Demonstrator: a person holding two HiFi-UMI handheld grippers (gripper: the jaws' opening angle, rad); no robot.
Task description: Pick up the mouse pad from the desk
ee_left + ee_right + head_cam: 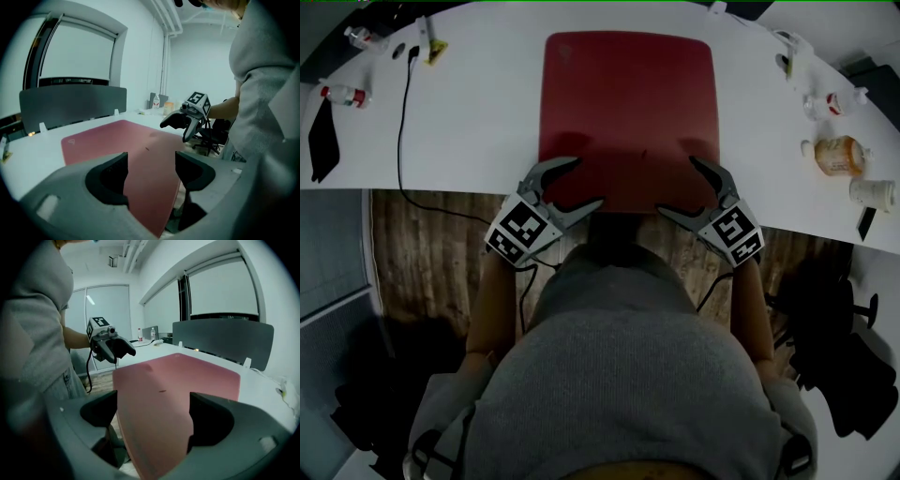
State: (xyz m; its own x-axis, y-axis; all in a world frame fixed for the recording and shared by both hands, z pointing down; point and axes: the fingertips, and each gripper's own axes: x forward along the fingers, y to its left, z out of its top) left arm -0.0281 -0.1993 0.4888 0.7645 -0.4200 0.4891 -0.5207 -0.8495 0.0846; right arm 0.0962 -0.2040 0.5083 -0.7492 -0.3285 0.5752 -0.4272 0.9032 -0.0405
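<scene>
Left claw (586, 183), right claw (675, 186): both wide, ungripping, astride near edge of red mouse pad (628, 103), frame centre; white desk (487, 122).

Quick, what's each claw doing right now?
Left gripper: open, nothing gripped, at the mouse pad's near edge.
Right gripper: open, nothing gripped, same edge.

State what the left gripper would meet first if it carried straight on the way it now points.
Most likely the mouse pad: its near edge lies between the open jaws of the left gripper, so the pad comes first, though depth is unclear.
</scene>
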